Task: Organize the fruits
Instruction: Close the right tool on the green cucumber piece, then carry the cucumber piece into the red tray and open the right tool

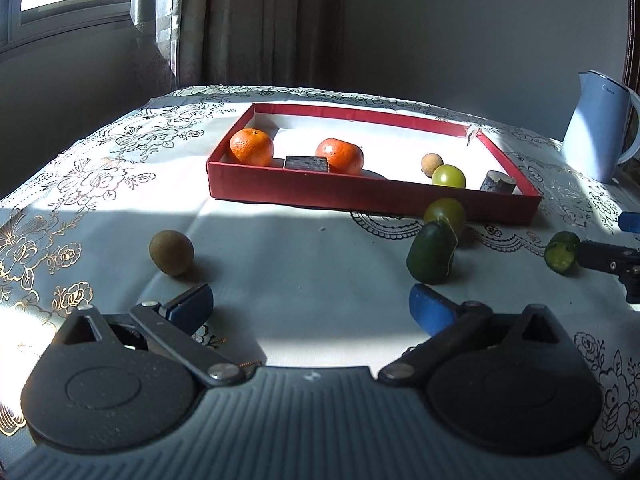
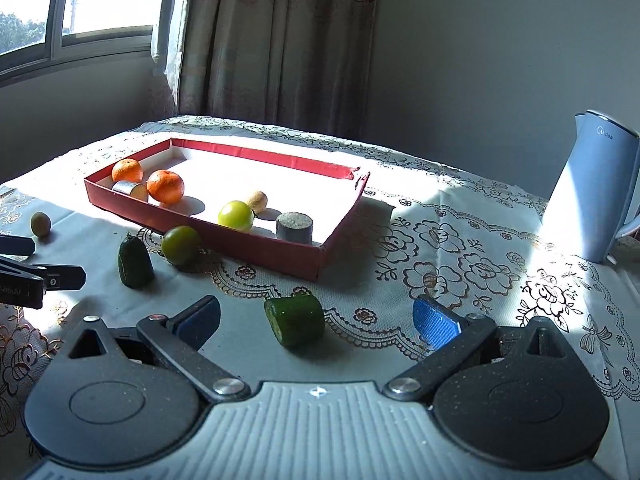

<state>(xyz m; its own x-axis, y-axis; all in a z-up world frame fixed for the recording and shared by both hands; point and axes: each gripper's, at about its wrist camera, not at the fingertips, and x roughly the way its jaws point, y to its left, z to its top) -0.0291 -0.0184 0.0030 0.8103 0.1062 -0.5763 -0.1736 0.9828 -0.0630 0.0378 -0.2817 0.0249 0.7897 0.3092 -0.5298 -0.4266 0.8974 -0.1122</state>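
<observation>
Both grippers spread wide and empty, four fruits waiting outside the red tray (image 2: 256,252).

Right gripper (image 2: 316,322) straddles the near cucumber piece (image 2: 295,320), not gripping it; it lies on its side and could roll off if a pad nudges it. Left gripper (image 1: 310,308) hangs over bare cloth between the kiwi (image 1: 171,252) and the upright cucumber piece (image 1: 431,258), which may topple against the green plum (image 1: 445,211) behind it. In the tray: two oranges, one green plum, one small tan fruit, two cut stubs.
</observation>
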